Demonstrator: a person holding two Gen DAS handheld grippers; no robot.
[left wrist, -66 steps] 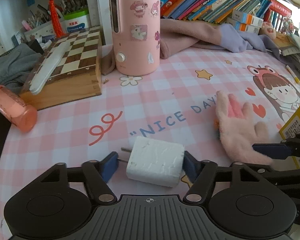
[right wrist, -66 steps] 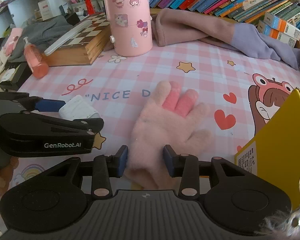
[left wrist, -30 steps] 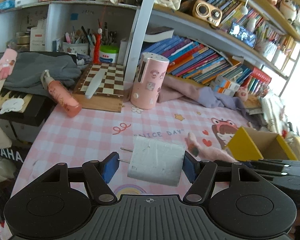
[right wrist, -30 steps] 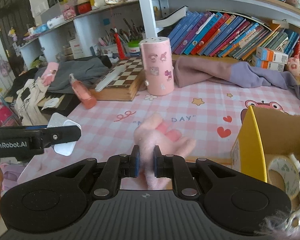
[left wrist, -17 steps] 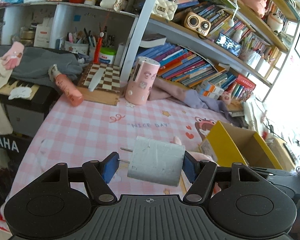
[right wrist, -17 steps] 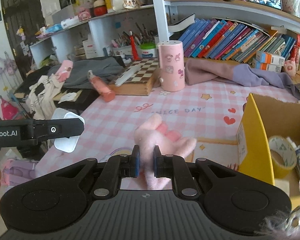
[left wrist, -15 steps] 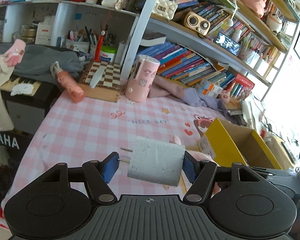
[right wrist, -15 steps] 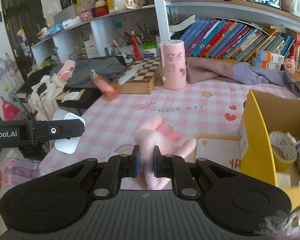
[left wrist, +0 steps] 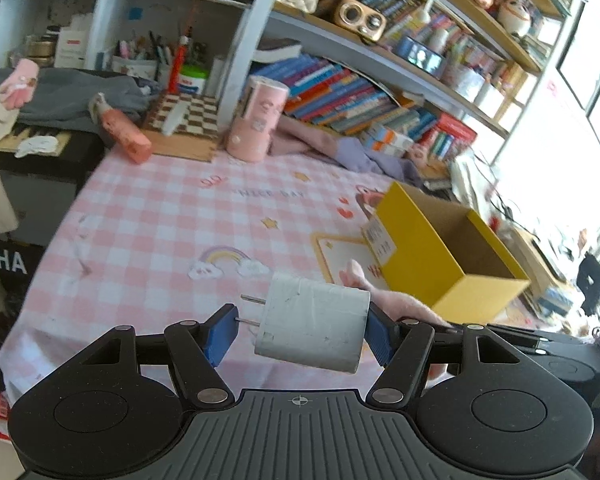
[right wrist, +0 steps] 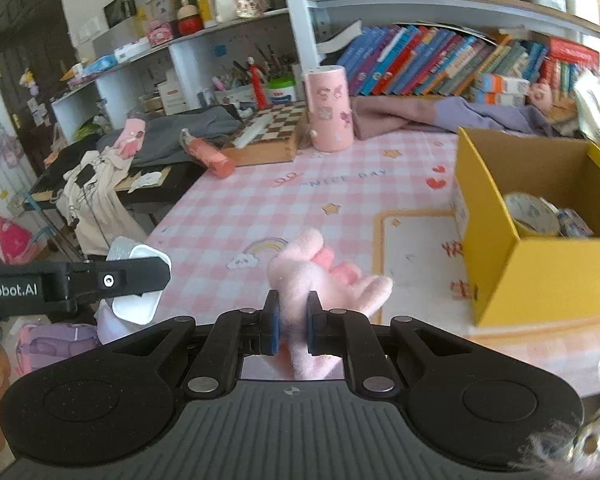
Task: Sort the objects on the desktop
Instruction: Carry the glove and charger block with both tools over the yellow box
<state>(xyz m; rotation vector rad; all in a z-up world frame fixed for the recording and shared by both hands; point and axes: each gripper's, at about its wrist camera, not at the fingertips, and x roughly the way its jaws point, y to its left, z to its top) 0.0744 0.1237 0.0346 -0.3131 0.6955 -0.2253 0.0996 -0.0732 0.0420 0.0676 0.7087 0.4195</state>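
Right wrist view, items by size, all placed relative to the yellow box (right wrist: 540,256). Worktop (right wrist: 260,216): pink checked cover, carries the box at its right side; the stretch in front of the box is bare. Yellow box: open-topped, already holding a tape roll (right wrist: 532,212) and small packets, so judged the sorting bin. Pink tumbler (right wrist: 330,108), chessboard (right wrist: 268,132) and a lying pink bottle (right wrist: 208,156): well left of and behind the box, out of any path. Pink glove (right wrist: 324,276): off the worktop, left of the box, pinched at the cuff by the right claw (right wrist: 290,328), its jaws pressed nearly together on the soft fabric. White charger (left wrist: 314,326): clamped lengthwise in the left claw (left wrist: 300,330), prongs against one pad; further left of the box. Nearest obstacle: the box's near wall, which both loads must clear.
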